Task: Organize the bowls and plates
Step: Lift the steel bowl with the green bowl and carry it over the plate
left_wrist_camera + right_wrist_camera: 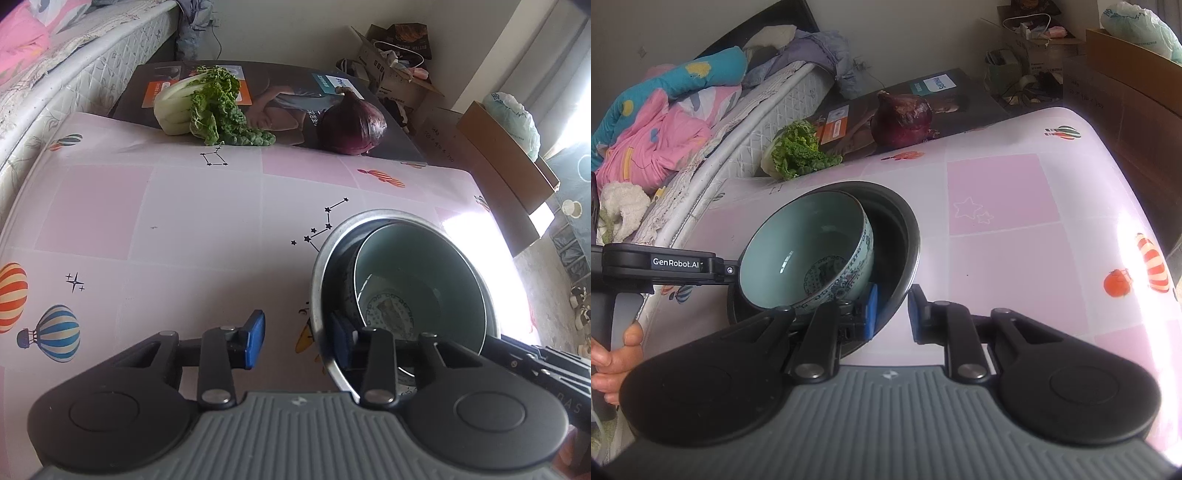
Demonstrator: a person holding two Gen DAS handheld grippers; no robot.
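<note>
In your left wrist view, your left gripper (298,339) is wide open and holds nothing. Its blue fingers sit on both sides of the near wall of the big round silver metal bowl (318,280): one finger is inside, one is outside. The silver metal bowl stands on the pink table cover with balloon pictures (166,221). A pale green china bowl with a blue pattern (417,273) leans tilted inside the metal bowl. Far behind the metal bowl lie a leafy green cabbage (207,107) and a big purple onion (352,127).

In your right wrist view, your right gripper (893,312) is wide open too, with nothing in it. Its fingers stand on both sides of the metal bowl's (905,236) near rim. The green china bowl (798,254) leans inside it, tipped toward the left. Your left gripper's arm (665,264) reaches the metal bowl from the left.
</note>
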